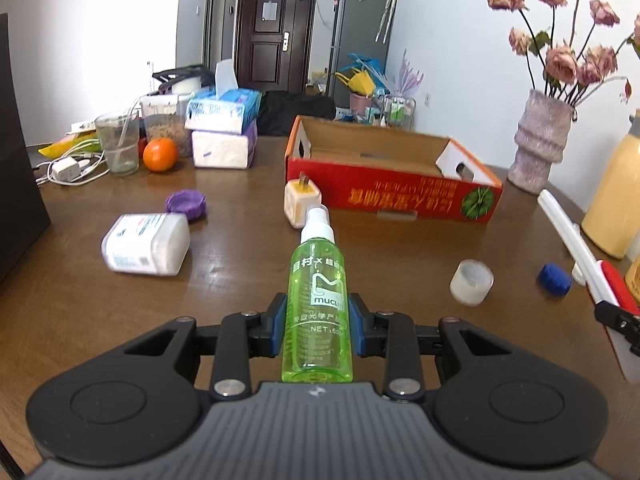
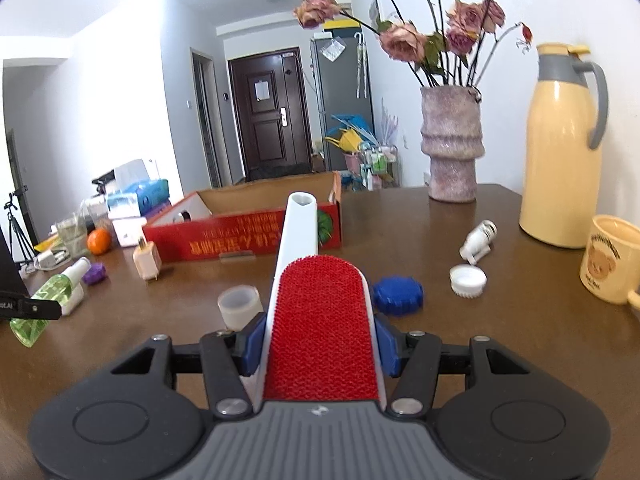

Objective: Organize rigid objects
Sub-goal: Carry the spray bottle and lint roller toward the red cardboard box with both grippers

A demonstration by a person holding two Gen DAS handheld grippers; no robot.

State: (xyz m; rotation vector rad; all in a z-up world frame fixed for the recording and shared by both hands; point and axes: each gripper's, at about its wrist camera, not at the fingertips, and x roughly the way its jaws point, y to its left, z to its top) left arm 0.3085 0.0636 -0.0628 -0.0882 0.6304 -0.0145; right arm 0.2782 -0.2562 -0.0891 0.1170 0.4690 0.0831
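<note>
1. The left gripper point(image 1: 318, 326) is clamped on a translucent green plastic spray bottle point(image 1: 318, 312); its blue pads point(image 1: 280, 326) press the bottle's two sides at the labelled lower half.
2. The bottle's long axis runs straight forward along the fingers, its base back against the gripper body and its white nozzle pointing toward the red cardboard box point(image 1: 394, 184).
3. Past the nozzle tip, a cream cube-shaped plug adapter point(image 1: 300, 204) stands on the brown wooden table point(image 1: 240, 272), just before the box.
4. The right gripper point(image 2: 320, 346) is closed on a white-handled lint brush with a red bristle pad point(image 2: 320, 328), its pads gripping the edges of the wide red head.
5. The brush lies lengthwise between the fingers, red face up, its white handle tapering forward toward the box.
6. Beside the brush a clear round cap point(image 2: 239, 305) sits to its left and a blue ridged cap point(image 2: 398, 295) to its right, both on the table.
</note>
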